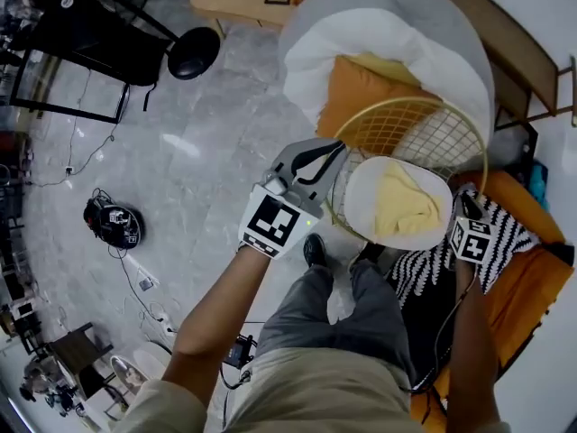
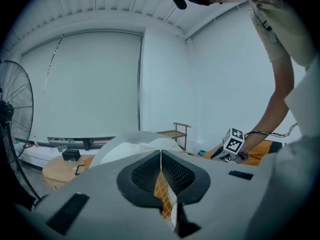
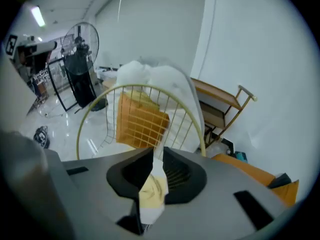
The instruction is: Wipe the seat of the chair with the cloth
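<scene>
Head view: L gripper [image 1: 334, 154] is clenched, I think on the rim [image 1: 416, 100] of the chair [image 1: 435, 139], left side. R gripper [image 1: 463, 220] sits at the right edge of the seat [image 1: 368, 188], w/ the cloth [image 1: 402, 204] bunched on the seat. Risk: a bunched cloth wipes only a strip.

Left gripper view: L gripper [image 2: 161, 160] jaws are pressed together w/ a thin wire line between. Thin wire = poor hold, so it may slide and the chair could tip under wiping pressure.

Right gripper view: R gripper [image 3: 154, 160] grasps the cloth [image 3: 151, 193] by a small fold, rim [image 3: 150, 88] beyond. A hard drag could pull the cloth free.
</scene>
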Available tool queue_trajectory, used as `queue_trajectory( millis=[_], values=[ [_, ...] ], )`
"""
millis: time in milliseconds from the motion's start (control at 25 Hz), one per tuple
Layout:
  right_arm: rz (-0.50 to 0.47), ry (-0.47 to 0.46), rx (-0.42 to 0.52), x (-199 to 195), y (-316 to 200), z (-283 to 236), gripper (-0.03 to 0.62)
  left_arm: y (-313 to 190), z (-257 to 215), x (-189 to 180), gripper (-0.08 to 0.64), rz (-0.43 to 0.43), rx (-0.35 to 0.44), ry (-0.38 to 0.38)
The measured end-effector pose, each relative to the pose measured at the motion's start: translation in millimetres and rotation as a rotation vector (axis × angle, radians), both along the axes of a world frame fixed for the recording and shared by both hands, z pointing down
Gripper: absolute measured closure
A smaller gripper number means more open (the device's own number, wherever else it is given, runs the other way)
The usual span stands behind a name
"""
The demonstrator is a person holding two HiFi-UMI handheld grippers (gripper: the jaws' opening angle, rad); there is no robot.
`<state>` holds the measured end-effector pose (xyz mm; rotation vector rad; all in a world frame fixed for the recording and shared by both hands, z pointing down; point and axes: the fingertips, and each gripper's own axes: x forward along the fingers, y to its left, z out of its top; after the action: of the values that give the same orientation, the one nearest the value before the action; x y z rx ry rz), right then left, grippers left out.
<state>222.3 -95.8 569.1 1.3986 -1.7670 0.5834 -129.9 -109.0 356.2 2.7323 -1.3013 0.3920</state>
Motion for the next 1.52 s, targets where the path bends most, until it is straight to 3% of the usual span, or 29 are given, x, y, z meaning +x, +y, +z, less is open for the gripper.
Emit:
queue_trajectory(
  millis=[200,520,600,760,880,1080,1520],
  values=[
    [-0.013,-0.169,0.204,-27,-5,-127,0.550,28,-75,-12,0.540,-0.040,0.018,0.100],
    [-0.088,-0.383,0.487,-74,39,-323,0.561,90,-160,-20,0.540,-0.032,0.058,0.135],
    [-0.125,-0.417,0.544,-86,56,-364,0.563,102,-180,-17,0.540,-0.015,0.067,0.145],
    [-0.243,-0.407,0.640,-113,95,-430,0.569,123,-233,-1,0.540,0.045,0.170,0.175],
    [-0.315,-0.385,0.704,-127,119,-470,0.571,141,-245,7,0.540,0.073,0.157,0.151],
    [-0.345,-0.385,0.787,-134,147,-517,0.571,168,-268,20,0.540,0.145,0.198,0.135],
    [-0.327,-0.379,0.819,-126,171,-531,0.571,193,-269,24,0.540,0.176,0.202,0.133]
  ],
)
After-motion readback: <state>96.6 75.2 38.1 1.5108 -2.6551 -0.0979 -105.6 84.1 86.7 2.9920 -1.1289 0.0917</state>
